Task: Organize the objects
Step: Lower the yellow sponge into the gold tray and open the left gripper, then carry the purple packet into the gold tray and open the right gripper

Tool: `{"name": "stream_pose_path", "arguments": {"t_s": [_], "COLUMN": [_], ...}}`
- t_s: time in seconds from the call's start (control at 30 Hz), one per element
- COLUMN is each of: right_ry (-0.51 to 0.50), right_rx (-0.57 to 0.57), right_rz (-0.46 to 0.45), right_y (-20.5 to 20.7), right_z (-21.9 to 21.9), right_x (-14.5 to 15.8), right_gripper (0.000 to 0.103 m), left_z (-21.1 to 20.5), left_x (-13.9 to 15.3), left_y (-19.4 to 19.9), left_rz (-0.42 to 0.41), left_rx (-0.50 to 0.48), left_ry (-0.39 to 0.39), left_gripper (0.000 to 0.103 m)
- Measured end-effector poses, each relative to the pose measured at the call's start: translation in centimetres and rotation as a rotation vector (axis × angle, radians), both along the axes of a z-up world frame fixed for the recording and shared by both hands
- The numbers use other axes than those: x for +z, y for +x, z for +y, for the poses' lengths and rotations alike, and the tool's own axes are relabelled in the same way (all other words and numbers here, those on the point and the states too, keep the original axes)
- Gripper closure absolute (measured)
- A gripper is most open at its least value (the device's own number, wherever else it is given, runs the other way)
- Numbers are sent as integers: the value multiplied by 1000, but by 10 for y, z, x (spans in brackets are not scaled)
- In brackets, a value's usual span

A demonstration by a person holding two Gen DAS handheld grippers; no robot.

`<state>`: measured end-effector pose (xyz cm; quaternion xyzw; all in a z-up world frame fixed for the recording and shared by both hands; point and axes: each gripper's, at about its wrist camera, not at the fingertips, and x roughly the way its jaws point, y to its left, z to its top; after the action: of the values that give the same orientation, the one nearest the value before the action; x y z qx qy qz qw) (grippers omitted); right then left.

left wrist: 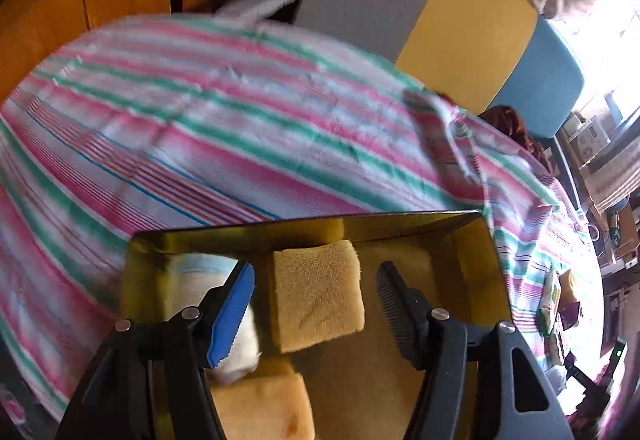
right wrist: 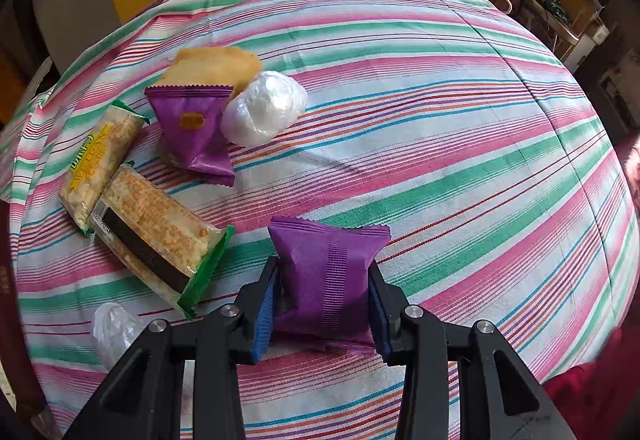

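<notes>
Right wrist view: two purple packets (right wrist: pixel 192 127), two rice-cracker bars (right wrist: pixel 156 236).

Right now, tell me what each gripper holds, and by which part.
The right gripper holds a purple packet by its two side edges. The left gripper holds nothing; it is open over the box.

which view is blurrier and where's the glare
Left wrist view: motion blur smears the striped cloth, the window at upper right is blown out, and the box is sharper. Right wrist view: crisp, soft daylight, only fisheye bending of the stripes around the purple packet.
</notes>
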<state>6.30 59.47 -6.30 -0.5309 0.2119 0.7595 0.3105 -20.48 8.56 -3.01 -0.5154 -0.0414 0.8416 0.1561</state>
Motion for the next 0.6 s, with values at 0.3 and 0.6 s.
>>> {"name": "stream_pose_path", "arguments": {"t_s": [0.3, 0.6], "right_ry": [-2, 89], "right_rx": [-2, -26], "right_rz": [12, 109], "right_y": [9, 39], "right_z": [10, -3], "right_x": [6, 31], "right_gripper": [67, 68], "left_z": [-20, -27], "left_x": [53, 52], "left_y": [110, 180], "left_rz": [230, 311], "left_rx": [-116, -154], "left_ry": [-3, -64], "left_gripper": [38, 38]}}
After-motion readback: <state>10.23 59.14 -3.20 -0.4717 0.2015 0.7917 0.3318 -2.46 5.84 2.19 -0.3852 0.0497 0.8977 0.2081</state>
